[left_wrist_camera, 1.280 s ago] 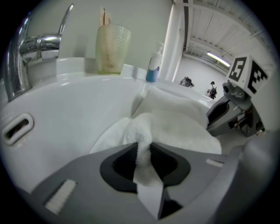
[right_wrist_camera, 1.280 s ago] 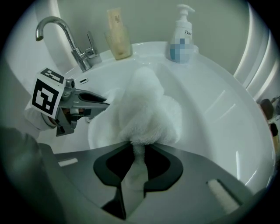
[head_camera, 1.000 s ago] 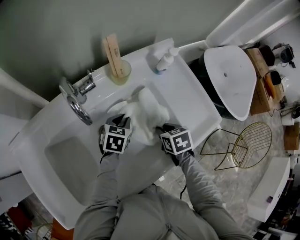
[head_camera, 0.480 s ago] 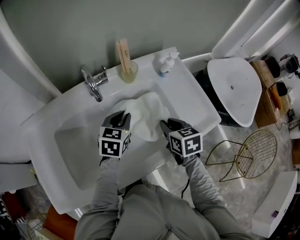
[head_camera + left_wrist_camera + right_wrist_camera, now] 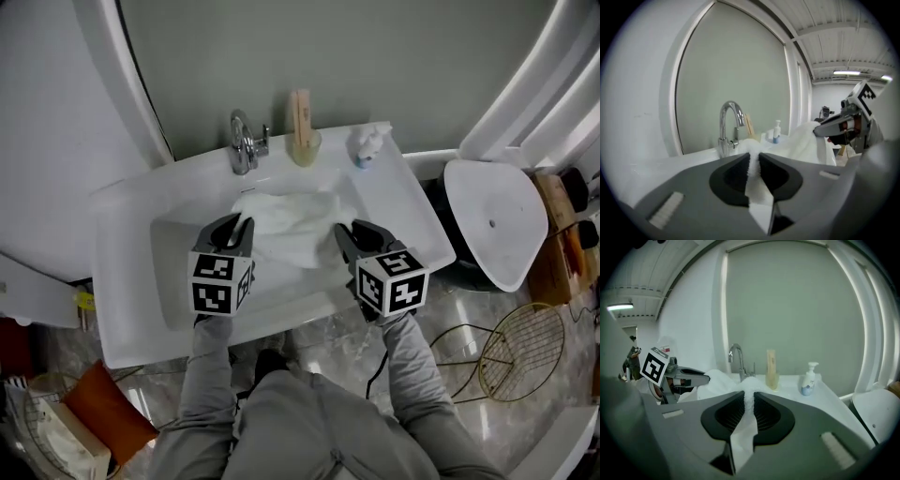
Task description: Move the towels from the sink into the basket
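A white towel [image 5: 286, 225] hangs stretched between my two grippers above the white sink [image 5: 127, 272]. My left gripper [image 5: 242, 225] is shut on the towel's left edge, and the cloth shows pinched between its jaws in the left gripper view [image 5: 753, 165]. My right gripper [image 5: 343, 232] is shut on the right edge, with the towel [image 5: 749, 404] running through its jaws. From the left gripper view the right gripper [image 5: 820, 132] shows at the right, holding the raised cloth. The wire basket [image 5: 520, 352] stands on the floor at the right.
A chrome tap [image 5: 242, 141], a cup with wooden sticks [image 5: 302, 136] and a soap bottle [image 5: 366, 145] line the sink's back edge. A white toilet lid [image 5: 497, 225] stands to the right. A brown bag [image 5: 103, 412] lies on the floor at lower left.
Both grippers have risen with the towel, lifting it out of the basin and spreading it between them. The head view has swung so the sink sits squarer and the basket lies lower right.
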The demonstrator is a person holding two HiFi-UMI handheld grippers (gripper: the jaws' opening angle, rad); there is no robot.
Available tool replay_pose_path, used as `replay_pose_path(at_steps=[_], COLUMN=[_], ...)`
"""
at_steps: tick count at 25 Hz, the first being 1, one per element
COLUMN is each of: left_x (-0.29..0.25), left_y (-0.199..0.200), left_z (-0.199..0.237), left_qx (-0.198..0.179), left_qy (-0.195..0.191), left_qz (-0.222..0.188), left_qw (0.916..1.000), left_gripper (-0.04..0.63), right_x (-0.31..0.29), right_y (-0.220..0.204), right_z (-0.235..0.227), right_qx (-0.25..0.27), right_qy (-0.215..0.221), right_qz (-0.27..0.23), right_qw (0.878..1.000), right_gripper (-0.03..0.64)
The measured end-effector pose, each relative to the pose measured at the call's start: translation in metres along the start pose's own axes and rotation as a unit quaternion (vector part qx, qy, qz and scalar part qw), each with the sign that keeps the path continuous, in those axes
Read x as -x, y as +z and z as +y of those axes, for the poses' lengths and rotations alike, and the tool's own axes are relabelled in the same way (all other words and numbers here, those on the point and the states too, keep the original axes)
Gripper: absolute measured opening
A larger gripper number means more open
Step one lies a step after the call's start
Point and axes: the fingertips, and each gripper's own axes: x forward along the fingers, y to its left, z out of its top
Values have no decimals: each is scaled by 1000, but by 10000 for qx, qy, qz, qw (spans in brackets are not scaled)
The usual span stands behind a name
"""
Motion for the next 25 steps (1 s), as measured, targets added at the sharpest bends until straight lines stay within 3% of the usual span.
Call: replay_pose_path(at_steps=[6, 12, 18, 25], left_x=[77, 167, 275, 428], left_y=[27, 47, 51, 42], left_z=[31, 71, 119, 179], left_qx=[-132, -182, -274, -448], left_qy=[782, 1543, 2478, 3449], left_qz=[-423, -861, -1210, -1505], left_qw=[9959, 9841, 9608, 9254], left_gripper=[115, 115, 115, 115], right_x=[14, 18, 15, 32], right_y=[51, 90, 127, 166], right_z=[55, 121, 221, 377], right_qx=[485, 692, 988, 1410], right_qy=[563, 1158, 2023, 2906], right_qz=[-611, -1109, -1581, -2193], right_qw=[9954, 9846, 9614, 9206], right_gripper=[52, 52, 52, 52])
